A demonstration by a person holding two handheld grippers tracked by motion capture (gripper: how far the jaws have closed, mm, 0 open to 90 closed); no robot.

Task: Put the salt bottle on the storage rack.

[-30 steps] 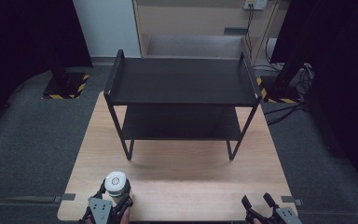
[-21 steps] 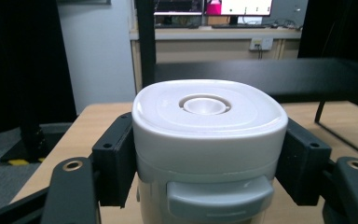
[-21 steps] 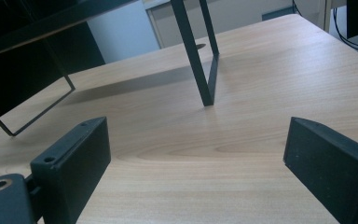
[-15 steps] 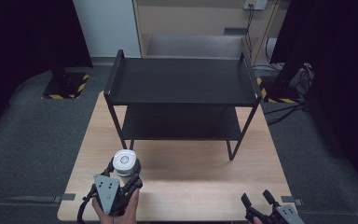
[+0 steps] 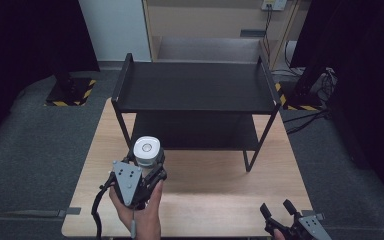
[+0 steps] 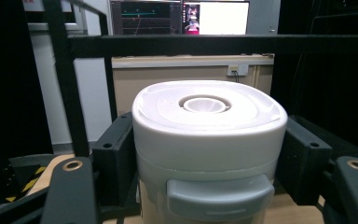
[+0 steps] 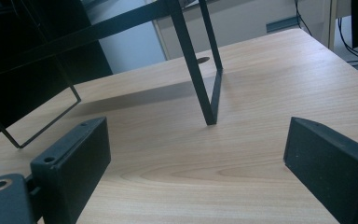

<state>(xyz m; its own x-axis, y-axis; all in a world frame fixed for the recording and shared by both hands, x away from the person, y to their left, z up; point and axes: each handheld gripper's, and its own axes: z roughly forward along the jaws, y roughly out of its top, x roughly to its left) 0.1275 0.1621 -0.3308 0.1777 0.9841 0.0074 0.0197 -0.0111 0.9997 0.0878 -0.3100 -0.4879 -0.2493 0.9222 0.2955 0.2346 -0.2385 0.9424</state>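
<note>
1. canister: a white, round-cornered plastic canister with a grey front latch (image 5: 147,151) sits clamped between the left gripper's (image 5: 141,176) jaws, upright, above the wooden tabletop (image 5: 215,200).
2. change: it has moved forward from the table's near edge toward the black two-tier metal shelf rack (image 5: 195,90), now just before its left front leg; placement on a tier looks likely.
3. right gripper (image 5: 279,214): jaws apart, empty, still at the near right corner.
</note>
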